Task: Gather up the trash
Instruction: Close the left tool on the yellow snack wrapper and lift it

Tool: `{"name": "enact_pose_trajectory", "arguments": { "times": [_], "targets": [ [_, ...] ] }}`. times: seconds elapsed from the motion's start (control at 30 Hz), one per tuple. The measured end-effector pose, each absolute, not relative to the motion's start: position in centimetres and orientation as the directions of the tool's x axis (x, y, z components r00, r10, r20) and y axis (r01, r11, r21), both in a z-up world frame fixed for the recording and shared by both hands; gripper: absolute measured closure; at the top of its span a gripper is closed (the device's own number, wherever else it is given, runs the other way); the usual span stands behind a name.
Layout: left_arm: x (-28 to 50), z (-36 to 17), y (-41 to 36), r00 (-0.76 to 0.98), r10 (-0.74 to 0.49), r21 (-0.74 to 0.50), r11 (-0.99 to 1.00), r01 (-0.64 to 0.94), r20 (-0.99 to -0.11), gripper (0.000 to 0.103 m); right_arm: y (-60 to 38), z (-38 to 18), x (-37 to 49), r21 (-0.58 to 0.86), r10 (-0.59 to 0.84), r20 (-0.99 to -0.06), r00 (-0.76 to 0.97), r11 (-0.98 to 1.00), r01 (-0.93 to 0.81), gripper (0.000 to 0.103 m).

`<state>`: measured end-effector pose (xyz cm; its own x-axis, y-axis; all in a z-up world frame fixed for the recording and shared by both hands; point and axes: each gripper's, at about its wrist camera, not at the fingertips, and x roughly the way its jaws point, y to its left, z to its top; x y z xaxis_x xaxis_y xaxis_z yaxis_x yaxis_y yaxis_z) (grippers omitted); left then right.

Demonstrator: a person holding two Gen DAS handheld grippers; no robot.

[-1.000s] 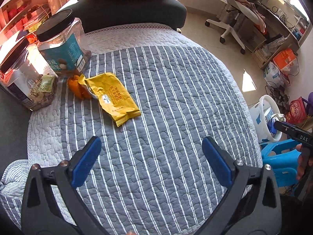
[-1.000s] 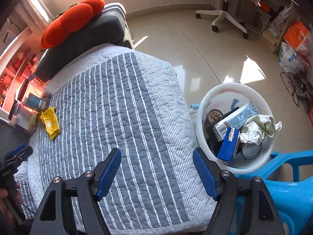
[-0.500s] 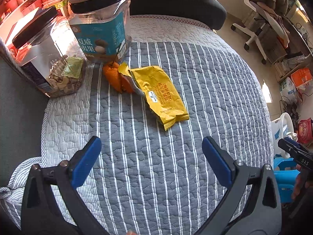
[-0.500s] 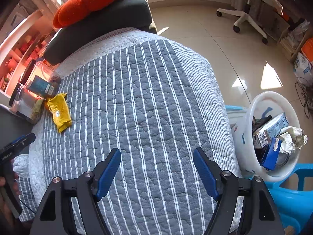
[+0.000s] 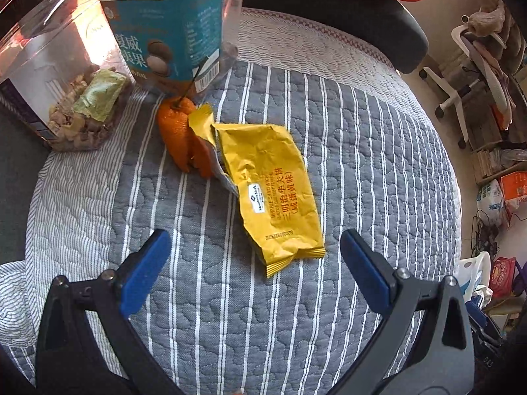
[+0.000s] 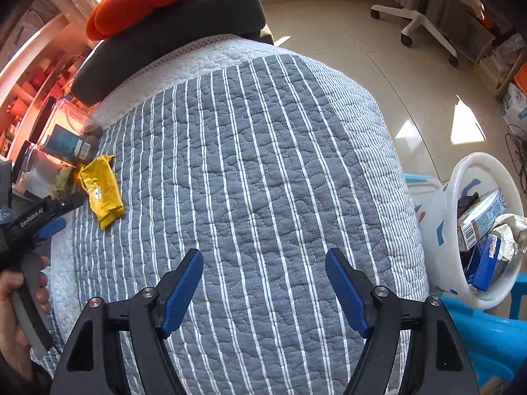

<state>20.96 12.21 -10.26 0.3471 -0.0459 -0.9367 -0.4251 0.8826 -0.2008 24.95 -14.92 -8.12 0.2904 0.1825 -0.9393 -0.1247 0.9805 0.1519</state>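
Left tongs (image 5: 252, 247) spread wide, holding nothing, low over striped blanket (image 5: 362, 151). Yellow wrapper (image 5: 270, 187) lies flat on blanket just ahead, near end between blue pads. Orange peel (image 5: 179, 131) touches wrapper's far end, beside snack jars (image 5: 164, 29).

Step in hand — going for wrapper. Next: push forward a bit, dip down, pinch wrapper's near end; thin and flat, could slip.

Right tongs (image 6: 263, 283) also spread, empty, over bare blanket. White bin (image 6: 484, 168) sits off blanket's right edge — already has trash.

My wrapper (image 5: 270, 191) is glossy, crinkled yellow foil on a matt quilted cloth cover (image 5: 346, 151). The jars (image 5: 171, 26) are clear shiny plastic; my bin (image 6: 477, 171) is smooth white plastic.
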Motion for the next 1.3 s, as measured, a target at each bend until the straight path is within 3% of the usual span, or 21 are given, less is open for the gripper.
{"name": "enact_pose_trajectory", "arguments": {
  "times": [0.5, 0.67, 0.77, 0.87, 0.97, 1.3],
  "targets": [
    [24.3, -14.4, 9.1, 0.299, 0.065, -0.097, 0.863, -0.496, -0.952, 0.002, -18.2, -8.1, 24.3, 0.118, 0.142, -0.947, 0.289, 0.988, -0.099, 0.025],
    [24.1, -13.7, 8.4, 0.297, 0.085, -0.067, 0.881, -0.468, -0.951, 0.022, -19.0, -7.7, 24.2, 0.106, 0.130, -0.946, 0.296, 0.990, -0.096, 0.025],
    [23.5, -12.8, 8.1, 0.312, 0.044, -0.100, 0.898, -0.429, -0.949, 0.036, -19.2, -7.5, 24.0, 0.104, 0.129, -0.945, 0.301, 0.990, -0.099, 0.025],
    [23.3, -11.6, 7.5, 0.322, -0.012, -0.143, 0.912, -0.385, -0.947, 0.044, -19.2, -7.4, 23.9, 0.100, 0.127, -0.944, 0.305, 0.990, -0.103, 0.025],
    [23.1, -10.3, 6.5, 0.333, -0.042, -0.162, 0.926, -0.341, -0.942, 0.048, -19.1, -7.4, 23.9, 0.098, 0.125, -0.944, 0.306, 0.990, -0.102, 0.025],
    [20.3, -5.6, 6.1, 0.375, -0.123, -0.228, 0.942, -0.248, -0.919, 0.048, -17.5, -7.5, 23.9, 0.099, 0.132, -0.942, 0.308, 0.988, -0.120, 0.025]
  ]
}}
